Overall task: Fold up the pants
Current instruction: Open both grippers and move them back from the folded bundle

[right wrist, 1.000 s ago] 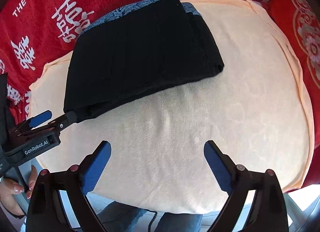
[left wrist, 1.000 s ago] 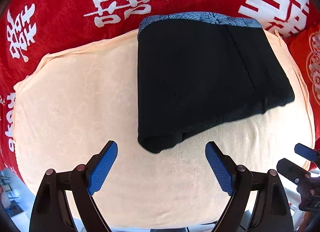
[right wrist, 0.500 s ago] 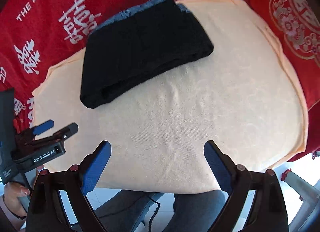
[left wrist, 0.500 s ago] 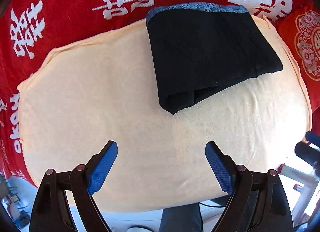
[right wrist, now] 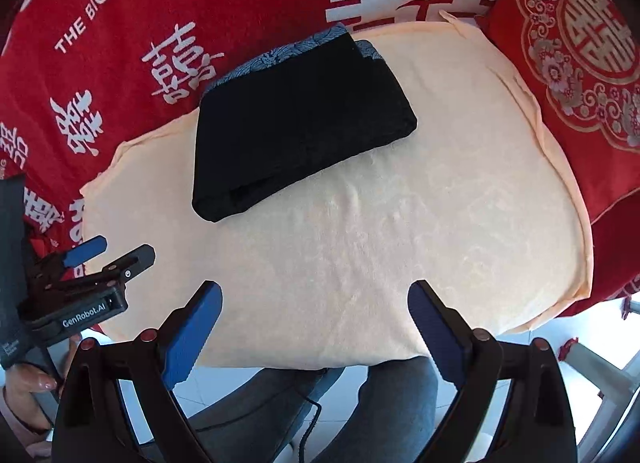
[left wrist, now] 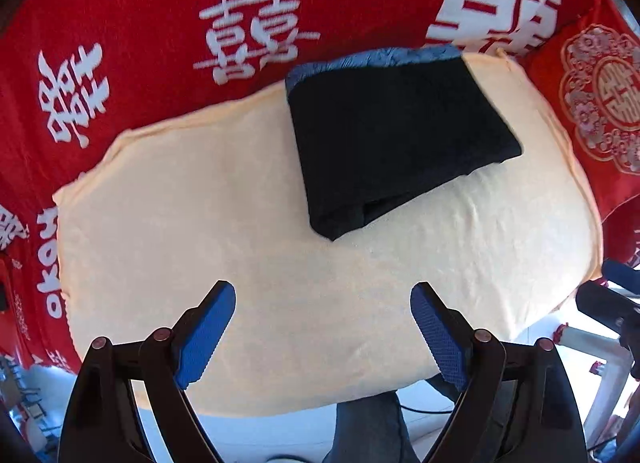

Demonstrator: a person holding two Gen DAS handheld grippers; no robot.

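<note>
The black pants (left wrist: 396,139) are folded into a neat, thick pack. They lie at the far side of the peach towel (left wrist: 240,223), up by its back edge, and a strip of blue patterned cloth (left wrist: 372,59) peeks out along the far edge of the pants. The long side of the pack runs slanted across the towel, from the near left corner up to the far right corner. The layered fold ends show at the near left corner.

The towel is spread over a worktop. Past the pants, a red cloth with big white signs (left wrist: 256,35) covers the rest. To the right of the pants sits a red cushion with a gold and silver round pattern (right wrist: 576,43).

Both claws hang above the near part of the towel, well apart from the pants. The left claw (left wrist: 322,327) is spread wide with nothing in it. The right claw (right wrist: 314,327) is spread wide too, and it is empty. The pants lie ahead of both claws. From the left claw they sit ahead and to the right; from the right claw, ahead and to the left. Neither hand looks clearly nearer.

The folding looks done to me. Nothing on the pack looks loose.
</note>
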